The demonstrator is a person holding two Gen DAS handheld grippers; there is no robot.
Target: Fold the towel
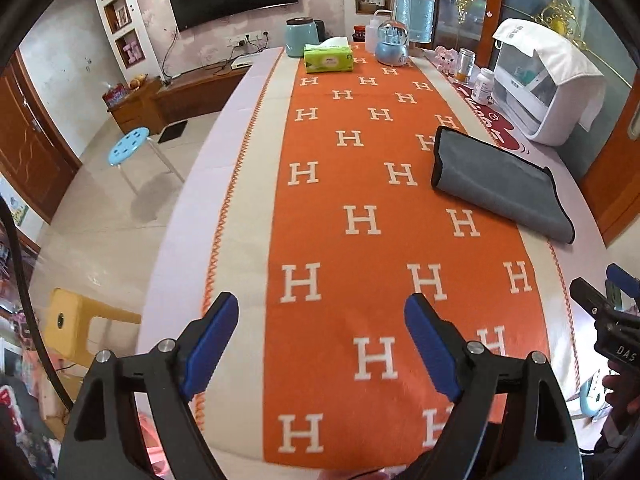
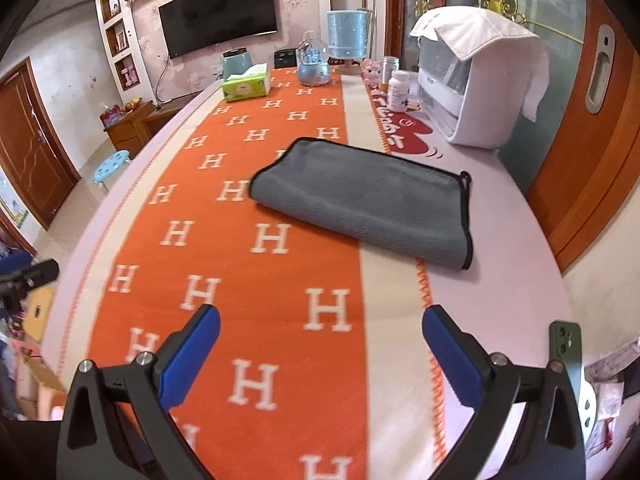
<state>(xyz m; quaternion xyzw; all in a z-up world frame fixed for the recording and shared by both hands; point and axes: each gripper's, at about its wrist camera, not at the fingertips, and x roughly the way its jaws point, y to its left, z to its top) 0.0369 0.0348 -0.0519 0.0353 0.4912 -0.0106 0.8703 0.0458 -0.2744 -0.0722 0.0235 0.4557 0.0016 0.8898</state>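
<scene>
A grey towel with black trim lies folded into a flat rectangle on the orange H-patterned table runner. In the left wrist view the towel sits at the right, partly over the runner's edge. My left gripper is open and empty, held above the runner well short of the towel. My right gripper is open and empty, above the runner just in front of the towel. The right gripper also shows at the right edge of the left wrist view.
A green tissue box, a teal kettle, a snow globe, bottles and a white appliance stand at the table's far end and right side. A phone lies near the front right edge. A blue stool stands on the floor.
</scene>
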